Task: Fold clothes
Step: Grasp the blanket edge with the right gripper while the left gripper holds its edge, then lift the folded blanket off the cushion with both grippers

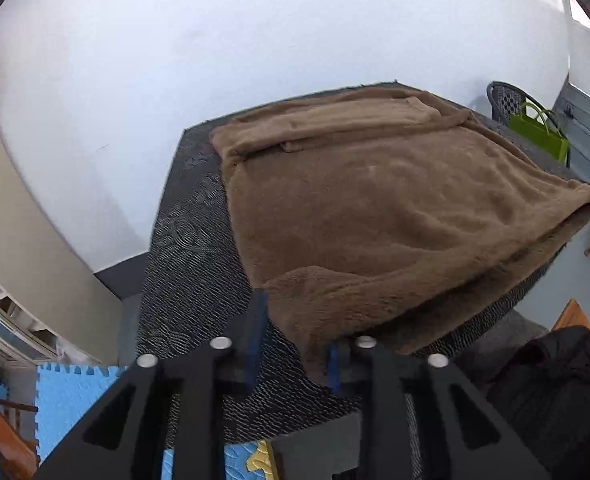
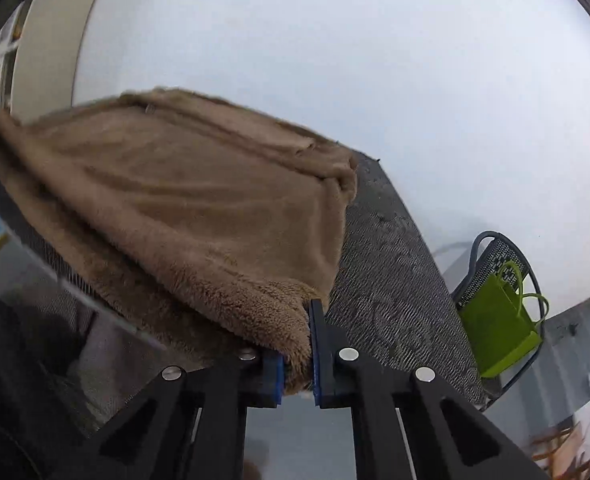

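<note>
Holding the brown fleece garment (image 1: 375, 208) by its near corners, left tongs (image 1: 295, 344) and right tongs (image 2: 295, 354) each pinching one, we see it partly folded on the worktop (image 1: 191, 248); more folding likely remains.

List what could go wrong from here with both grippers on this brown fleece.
1. The left gripper looks wide, with only a bit of the brown fleece garment between its fingers; that corner may slip out when lifted.
2. The right gripper pinches a thick bunched corner; uneven pull could skew the fold.
3. The garment's near edge overhangs the dark textured table, so a dropped corner might drag it off.
</note>
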The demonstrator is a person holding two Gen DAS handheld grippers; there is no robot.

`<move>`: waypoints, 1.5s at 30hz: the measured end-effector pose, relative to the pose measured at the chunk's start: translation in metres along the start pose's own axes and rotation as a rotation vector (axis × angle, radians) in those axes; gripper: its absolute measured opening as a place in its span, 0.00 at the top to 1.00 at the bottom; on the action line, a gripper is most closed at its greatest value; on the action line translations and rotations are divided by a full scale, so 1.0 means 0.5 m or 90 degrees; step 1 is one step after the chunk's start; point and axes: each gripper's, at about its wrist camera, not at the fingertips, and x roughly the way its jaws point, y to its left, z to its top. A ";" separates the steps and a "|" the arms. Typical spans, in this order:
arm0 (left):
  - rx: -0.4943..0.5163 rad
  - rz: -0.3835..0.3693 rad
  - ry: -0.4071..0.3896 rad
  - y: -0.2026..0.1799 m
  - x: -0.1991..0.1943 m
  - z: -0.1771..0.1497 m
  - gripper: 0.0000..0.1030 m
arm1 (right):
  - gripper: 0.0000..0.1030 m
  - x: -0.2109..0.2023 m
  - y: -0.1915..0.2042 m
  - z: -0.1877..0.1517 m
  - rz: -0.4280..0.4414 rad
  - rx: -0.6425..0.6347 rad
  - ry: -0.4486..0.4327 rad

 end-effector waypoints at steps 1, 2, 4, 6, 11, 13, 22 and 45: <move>0.006 0.003 -0.009 0.002 -0.005 0.006 0.67 | 0.90 -0.004 -0.009 0.011 0.005 0.007 -0.008; 0.011 0.005 -0.019 0.004 -0.011 0.011 0.65 | 0.90 -0.008 -0.018 0.022 0.008 0.015 -0.016; 0.036 0.015 -0.031 0.006 -0.019 0.022 0.60 | 0.90 -0.010 -0.036 0.043 0.015 0.032 -0.029; 0.060 0.025 -0.043 0.009 -0.027 0.033 0.52 | 0.90 -0.007 -0.056 0.058 0.022 0.048 -0.036; 0.128 0.031 -0.043 0.017 -0.032 0.046 0.48 | 0.90 -0.007 -0.069 0.083 0.046 0.068 -0.042; 0.132 0.033 -0.041 0.028 -0.032 0.055 0.48 | 0.90 -0.009 -0.071 0.094 0.049 0.066 -0.051; 0.113 0.032 -0.105 0.067 -0.041 0.131 0.47 | 0.90 0.007 -0.103 0.187 0.032 0.064 -0.124; 0.060 0.035 -0.135 0.203 0.274 0.564 0.46 | 0.90 0.359 -0.191 0.494 -0.051 0.081 -0.117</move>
